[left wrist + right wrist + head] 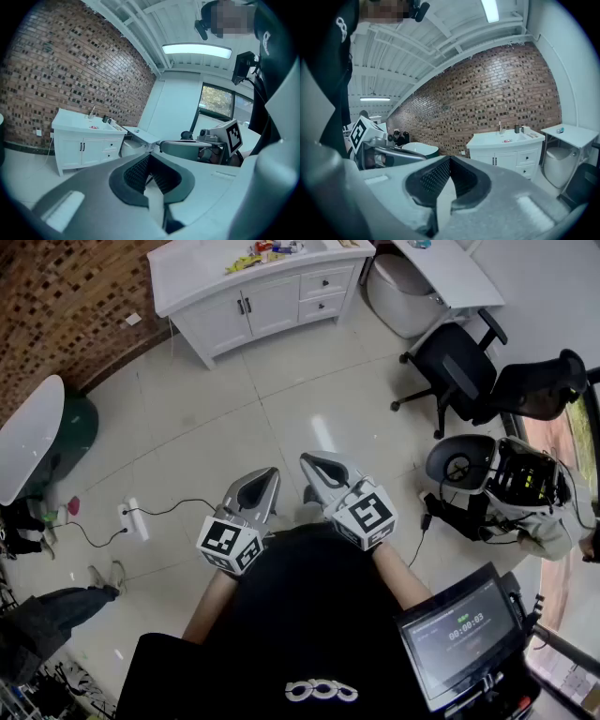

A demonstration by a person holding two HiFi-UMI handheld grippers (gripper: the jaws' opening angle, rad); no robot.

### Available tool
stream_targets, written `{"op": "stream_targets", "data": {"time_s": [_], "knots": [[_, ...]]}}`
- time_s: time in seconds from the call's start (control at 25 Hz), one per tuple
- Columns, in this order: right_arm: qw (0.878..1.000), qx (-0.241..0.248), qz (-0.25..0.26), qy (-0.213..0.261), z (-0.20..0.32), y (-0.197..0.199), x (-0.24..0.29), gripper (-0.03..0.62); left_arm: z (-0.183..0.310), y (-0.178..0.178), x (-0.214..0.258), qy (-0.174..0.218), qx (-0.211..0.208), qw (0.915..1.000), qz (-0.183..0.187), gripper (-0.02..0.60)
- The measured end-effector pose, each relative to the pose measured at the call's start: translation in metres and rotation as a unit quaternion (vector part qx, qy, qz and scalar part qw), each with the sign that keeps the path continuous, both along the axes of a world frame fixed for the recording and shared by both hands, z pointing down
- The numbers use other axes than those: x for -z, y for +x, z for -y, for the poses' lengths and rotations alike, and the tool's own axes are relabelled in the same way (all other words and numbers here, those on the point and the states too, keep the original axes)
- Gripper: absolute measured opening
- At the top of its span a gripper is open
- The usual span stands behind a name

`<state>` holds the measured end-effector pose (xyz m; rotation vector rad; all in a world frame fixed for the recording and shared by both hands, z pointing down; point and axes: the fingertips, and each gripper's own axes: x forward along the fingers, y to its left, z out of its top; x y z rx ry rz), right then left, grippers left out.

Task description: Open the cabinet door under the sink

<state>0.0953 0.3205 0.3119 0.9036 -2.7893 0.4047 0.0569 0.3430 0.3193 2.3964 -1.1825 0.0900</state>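
Note:
A white sink cabinet [253, 296] stands far off against the brick wall, its two doors [251, 307] with dark handles closed. It also shows in the left gripper view as the cabinet [86, 140] and in the right gripper view as the cabinet [508, 152]. My left gripper [265, 482] and right gripper [314, 468] are held close to my body, side by side, well short of the cabinet. Both are shut with nothing between the jaws.
Black office chairs [473, 376] and a white desk [450, 273] stand at the right. A power strip with cable [131, 518] lies on the tiled floor at the left. A white round table [28, 432] and a person's legs [56, 606] are at the left edge.

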Motion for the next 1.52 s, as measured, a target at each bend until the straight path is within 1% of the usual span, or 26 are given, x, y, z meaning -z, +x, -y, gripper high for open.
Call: {"op": "stream_targets", "data": {"time_s": [0.16, 0.32, 0.52, 0.6, 0.72, 0.92, 1.04, 1.24, 1.36, 1.52], "knots": [[1.000, -0.010, 0.001, -0.004, 0.024, 0.024, 0.009, -0.009, 0.017, 0.022, 0.013, -0.001, -0.004, 1.0000, 0.004, 0.017], [1.000, -0.008, 0.010, 0.000, 0.034, 0.053, -0.011, -0.009, 0.022, 0.042, -0.003, 0.001, 0.009, 0.9998, 0.015, 0.017], [1.000, -0.003, 0.004, -0.003, 0.051, 0.078, -0.022, -0.009, 0.034, 0.062, -0.008, -0.001, 0.017, 0.9997, 0.019, 0.017], [1.000, -0.005, 0.002, -0.008, 0.059, 0.085, -0.025, -0.009, 0.040, 0.066, -0.009, -0.005, 0.018, 0.9997, 0.018, 0.017], [1.000, -0.008, -0.004, -0.017, 0.072, 0.083, -0.031, -0.009, 0.052, 0.059, -0.014, -0.012, 0.024, 0.9996, 0.011, 0.017], [1.000, -0.008, -0.024, -0.013, 0.103, 0.062, -0.042, -0.009, 0.085, 0.033, -0.026, -0.009, 0.030, 0.9995, -0.006, 0.017], [0.999, -0.009, -0.036, -0.008, 0.126, 0.038, -0.042, -0.009, 0.114, 0.008, -0.029, -0.008, 0.036, 0.9992, -0.019, 0.017], [0.998, 0.001, -0.061, 0.001, 0.177, -0.013, -0.036, -0.009, 0.180, -0.046, -0.022, 0.006, 0.045, 0.9983, -0.035, 0.017], [0.997, 0.013, -0.075, 0.010, 0.207, -0.050, -0.029, -0.009, 0.212, -0.086, -0.024, 0.000, 0.050, 0.9980, -0.037, 0.017], [0.997, 0.018, -0.079, 0.009, 0.244, -0.092, -0.025, -0.009, 0.246, -0.141, -0.029, -0.012, 0.066, 0.9970, -0.038, 0.017]]}}
